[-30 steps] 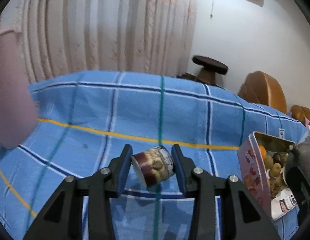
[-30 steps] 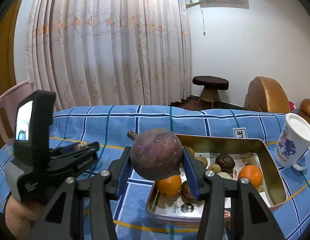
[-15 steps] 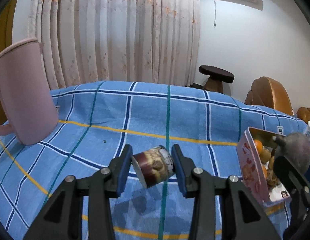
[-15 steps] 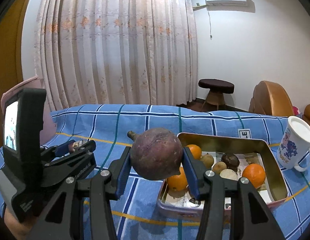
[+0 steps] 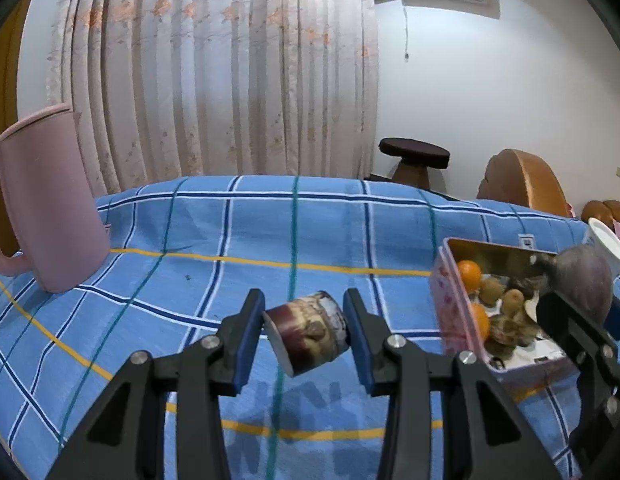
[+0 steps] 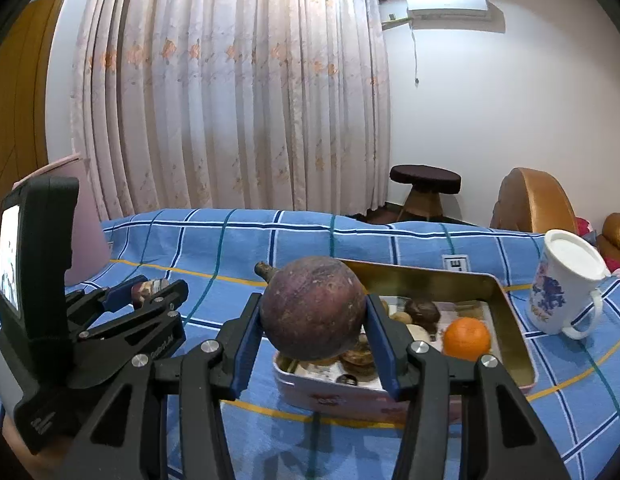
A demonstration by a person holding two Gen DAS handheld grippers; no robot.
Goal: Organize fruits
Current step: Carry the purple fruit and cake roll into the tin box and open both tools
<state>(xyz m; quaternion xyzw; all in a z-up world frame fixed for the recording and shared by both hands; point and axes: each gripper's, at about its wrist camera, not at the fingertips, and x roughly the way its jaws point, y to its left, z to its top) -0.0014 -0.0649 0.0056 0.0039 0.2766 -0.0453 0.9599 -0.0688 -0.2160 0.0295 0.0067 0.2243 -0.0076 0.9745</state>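
Since a moment ago both tongs have come up higher, and the tin box now sits closer under the right tongs. More of the pink jug shows on the far left.

The right tongs are shut tight on a big round purple fruit. The blue pads press it on both sides. Its little stem points up and to the left, away from the box. The fruit is round, so it has no long side to line up. It hangs just over the near left corner of the tin box, not touching it. The box lies just ahead and a bit to the right of these tongs, with its long side running off to the right. Inside are an orange, and some small brown fruits I cannot name.

The left tongs are shut on a small brown cup. The cup is tipped on its side, and its long way runs across, from pad to pad. From the left tongs the box is well off to the right.

So the right tongs are much nearer the box. I think the next move is to go a bit forward and right, down into a free spot, then let go softly so nothing gets squashed.

A white mug stands to the right of the box on the blue checked desk.
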